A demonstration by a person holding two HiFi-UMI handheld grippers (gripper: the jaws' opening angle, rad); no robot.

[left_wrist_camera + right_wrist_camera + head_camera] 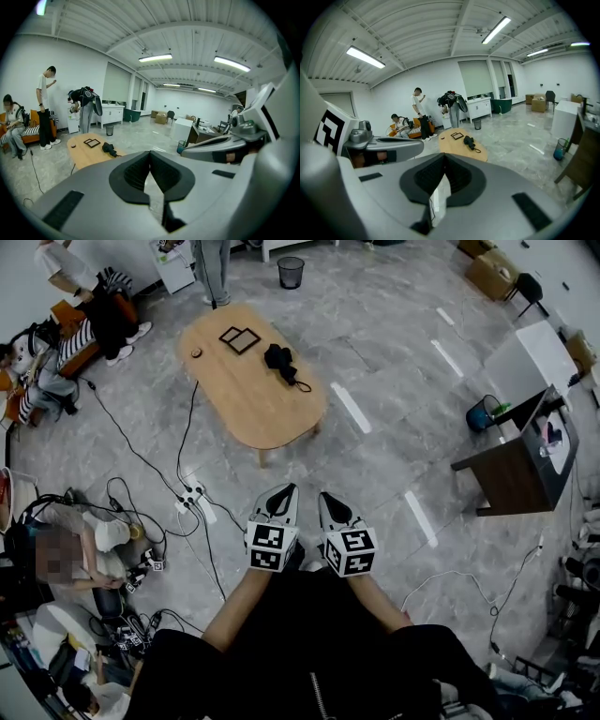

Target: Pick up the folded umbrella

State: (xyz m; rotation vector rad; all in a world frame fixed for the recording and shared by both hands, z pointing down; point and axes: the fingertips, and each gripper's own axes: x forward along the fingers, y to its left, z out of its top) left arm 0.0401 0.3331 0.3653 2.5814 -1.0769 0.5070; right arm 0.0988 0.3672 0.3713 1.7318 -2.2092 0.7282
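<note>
- The folded umbrella [279, 359] is black. It lies on the far half of a long wooden surface [258, 413], close to its right edge. A thin strap sticks out from one end.
- Just beside the umbrella, on its left, a black square frame [240, 338] lies flat on the same surface.
- A small round thing [196, 352] sits near the left edge. It is too small for me to tell what it is.
- The umbrella is well apart from both my grippers. Grey floor [375, 456] lies between us.
- My left gripper [285, 491] is closed, with its pads together at the tip. Nothing is in it.
- My right gripper [328, 498] is closed too, and it is empty.
- The two grippers are side by side, just beside each other. Both point toward the surface.
- Black cables [141, 456] run over the floor on my left. A white power strip [192, 493] lies there, near the end of the surface closest to me.
- A black bin [291, 272] stands past the far end of the surface.
- A standing person [212, 268] is beside the bin. More people sit at the left side of the room.
- On my right stands a dark desk [511, 470], with a blue bucket [480, 415] near it.
</note>
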